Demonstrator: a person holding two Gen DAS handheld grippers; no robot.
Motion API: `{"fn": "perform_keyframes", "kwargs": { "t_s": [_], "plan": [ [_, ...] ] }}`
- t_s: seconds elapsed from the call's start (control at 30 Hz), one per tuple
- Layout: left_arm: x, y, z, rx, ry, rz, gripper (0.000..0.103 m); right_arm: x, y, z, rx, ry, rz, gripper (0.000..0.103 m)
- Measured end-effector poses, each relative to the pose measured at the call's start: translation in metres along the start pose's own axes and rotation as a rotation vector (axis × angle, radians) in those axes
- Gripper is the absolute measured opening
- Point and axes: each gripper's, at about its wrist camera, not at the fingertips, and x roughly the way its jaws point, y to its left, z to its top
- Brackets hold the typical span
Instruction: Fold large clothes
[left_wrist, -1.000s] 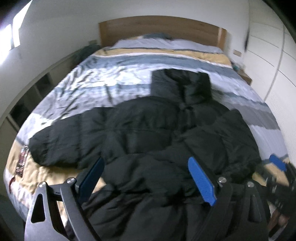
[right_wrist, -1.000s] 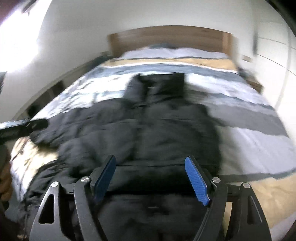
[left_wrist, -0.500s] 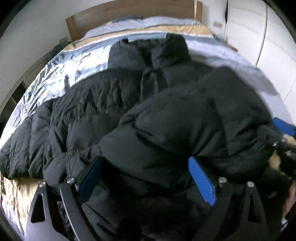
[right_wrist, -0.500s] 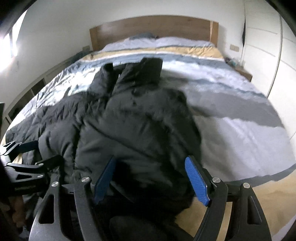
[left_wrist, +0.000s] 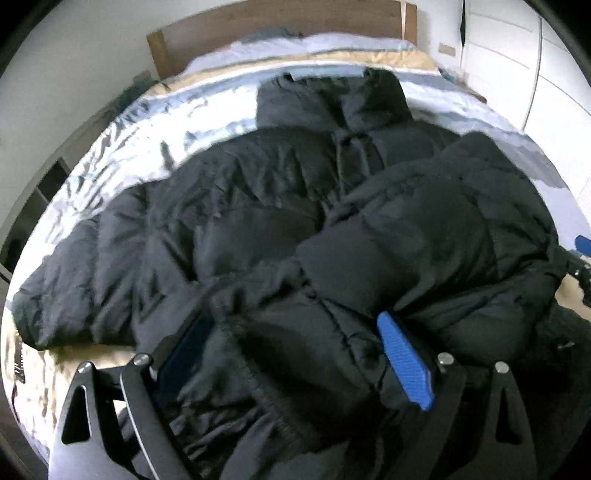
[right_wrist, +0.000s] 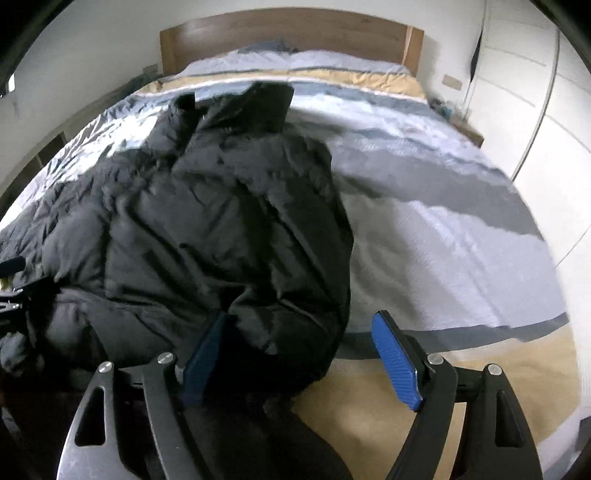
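Two tools sit low over a black puffer jacket (left_wrist: 258, 229) spread on the striped bed (right_wrist: 443, 229); a second ago they looked down from higher. One side now lies folded across the jacket's middle, so a first fold looks made. The left tool (left_wrist: 295, 354) stands apart with bunched hem fabric between its pads, grip uncertain. The right tool (right_wrist: 299, 354) is apart too, having just widened slightly, the folded edge against its left pad only
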Motion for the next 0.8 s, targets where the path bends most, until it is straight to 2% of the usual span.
{"fn": "perform_keyframes", "kwargs": {
  "t_s": [0.17,0.27,0.37,0.47,0.8],
  "plan": [
    [0.000,0.008,-0.003,-0.017,0.005,0.004,0.094,-0.024,0.024,0.005,-0.009,-0.069,0.057,0.079],
    [0.001,0.009,-0.010,-0.014,-0.003,0.000,0.094,-0.015,0.042,-0.003,-0.018,-0.039,0.102,0.079],
    [-0.010,0.010,-0.015,-0.005,-0.033,0.011,0.094,0.004,0.049,-0.015,-0.027,0.017,0.086,0.079],
    [-0.027,0.012,-0.019,0.003,-0.081,0.048,0.093,0.009,0.045,-0.024,-0.007,0.037,0.065,0.079],
    [-0.083,0.013,-0.031,-0.008,-0.181,0.055,0.093,-0.037,0.039,-0.040,0.027,0.024,0.034,0.079]
  ]
}}
